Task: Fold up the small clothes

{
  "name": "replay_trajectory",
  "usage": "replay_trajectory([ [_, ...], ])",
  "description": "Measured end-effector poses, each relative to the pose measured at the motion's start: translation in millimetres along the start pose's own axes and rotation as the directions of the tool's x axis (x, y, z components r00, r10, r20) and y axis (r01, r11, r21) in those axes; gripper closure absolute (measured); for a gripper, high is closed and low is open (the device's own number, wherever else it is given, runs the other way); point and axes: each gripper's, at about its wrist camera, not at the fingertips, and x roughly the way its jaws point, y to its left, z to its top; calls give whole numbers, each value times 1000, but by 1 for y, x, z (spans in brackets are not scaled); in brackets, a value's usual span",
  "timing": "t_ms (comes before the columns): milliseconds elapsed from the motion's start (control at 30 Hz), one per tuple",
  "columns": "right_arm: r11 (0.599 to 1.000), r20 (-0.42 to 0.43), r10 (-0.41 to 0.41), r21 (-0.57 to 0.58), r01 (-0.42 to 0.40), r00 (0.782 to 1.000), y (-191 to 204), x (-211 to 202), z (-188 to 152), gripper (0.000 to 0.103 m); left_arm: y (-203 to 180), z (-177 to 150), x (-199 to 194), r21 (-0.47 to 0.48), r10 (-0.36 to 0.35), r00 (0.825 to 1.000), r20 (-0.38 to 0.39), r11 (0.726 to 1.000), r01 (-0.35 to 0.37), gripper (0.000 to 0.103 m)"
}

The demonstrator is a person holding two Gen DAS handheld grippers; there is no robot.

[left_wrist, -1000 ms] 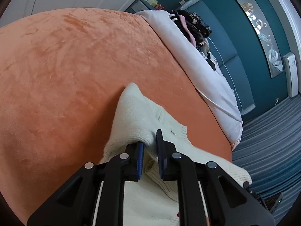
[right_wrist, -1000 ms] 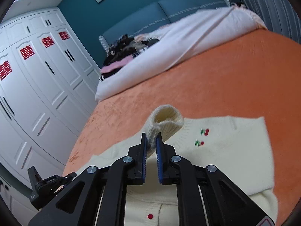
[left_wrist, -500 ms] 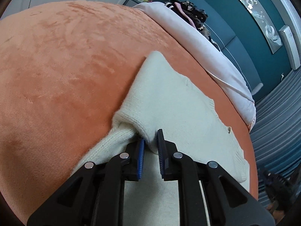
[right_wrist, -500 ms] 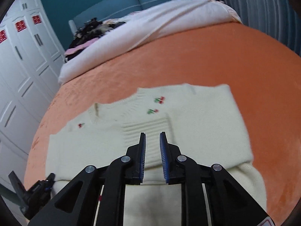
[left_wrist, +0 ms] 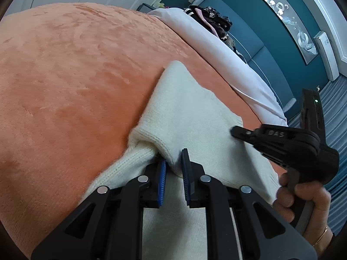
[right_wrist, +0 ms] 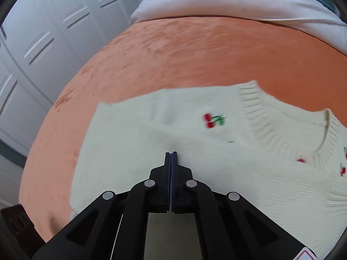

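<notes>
1. Left wrist view: the left gripper has its blue pads a little apart with a fold of the cream knit sweater bunched between them. It looks like a loose pinch on the rolled edge of the garment, which lies on the orange bedspread.

2. The right gripper now has its pads pressed flat together with nothing between them, its tip resting on or just above the sweater's body near the cherry embroidery; I cannot tell whether it touches.

3. What has changed: a second ago the right gripper held the ribbed cuff of a sleeve in the air; half a second ago that sleeve lay folded across the chest and the pads stood parted. So the sleeve fold has been laid down and let go.

4. Against the earlier left view, the right gripper's black body and the person's hand have come into sight over the far side of the sweater, while the left pinch sits much as it did.

5. My guess is that the closed right tip is there to smooth or pin the knit while the left side gets folded across.

6. Beyond, a pale duvet and a pile of dark clothes sit near the headboard.
</notes>
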Motion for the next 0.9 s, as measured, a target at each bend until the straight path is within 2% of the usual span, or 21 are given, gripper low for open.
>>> replay_trajectory([
  [33,999,43,-32,35,31,999,-16,-18,1,92,0,0,0,0,-2,1000,2,1000,2,89],
  [100,993,128,-32,114,17,991,-55,-61,-12,76,0,0,0,1,-2,1000,4,1000,2,89],
  [133,987,160,-55,160,29,986,-80,-80,-25,63,0,-1,0,3,-1,1000,6,1000,1,89],
  [167,978,177,-105,198,69,979,-102,-96,-38,55,-1,-1,0,5,0,1000,7,1000,0,89],
  [233,943,164,-243,271,193,956,-149,-120,-71,52,-2,-2,0,10,4,1000,11,1000,-4,89],
  [267,923,137,-274,316,220,952,-170,-125,-85,52,-2,-3,-1,12,6,1000,12,1000,-6,89],
  [333,898,83,-224,406,172,971,-203,-125,-107,52,-3,-3,-1,16,11,1000,13,1000,-11,89],
  [400,898,71,-167,422,122,983,-210,-117,-115,52,-5,-3,-1,17,16,1000,12,1000,-16,89],
  [433,908,78,-163,402,118,984,-207,-114,-114,52,-5,-3,-1,18,18,1000,12,1000,-18,89],
  [467,919,78,-160,377,120,984,-199,-111,-112,61,-6,-3,-1,18,19,1000,11,1000,-19,89],
  [500,932,82,-123,352,87,989,-192,-108,-107,91,-6,-3,-1,18,21,1000,10,1000,-21,89],
  [533,938,85,-124,335,89,989,-185,-109,-101,93,-6,-3,-1,18,22,1000,10,1000,-23,89],
  [600,947,189,-102,320,37,977,-175,-135,-96,99,-7,-2,0,21,27,1000,9,999,-27,89],
  [667,942,263,-107,336,13,959,-180,-156,-96,100,-7,-2,0,24,31,999,9,999,-31,89],
  [700,937,266,-109,348,10,958,-187,-157,-98,100,-8,-2,0,26,32,999,9,999,-32,89],
  [733,931,228,-119,363,29,966,-194,-147,-103,100,-8,-2,1,28,34,999,8,999,-34,89],
  [800,923,71,-128,374,92,989,-209,-103,-116,101,-9,-2,2,33,43,999,6,999,-43,89],
  [833,927,85,-127,365,87,988,-209,-97,-121,101,-10,-1,2,36,50,999,3,998,-50,88],
  [900,916,96,-127,393,80,987,-206,-114,-116,100,-14,1,3,47,71,997,-6,996,-71,88],
])
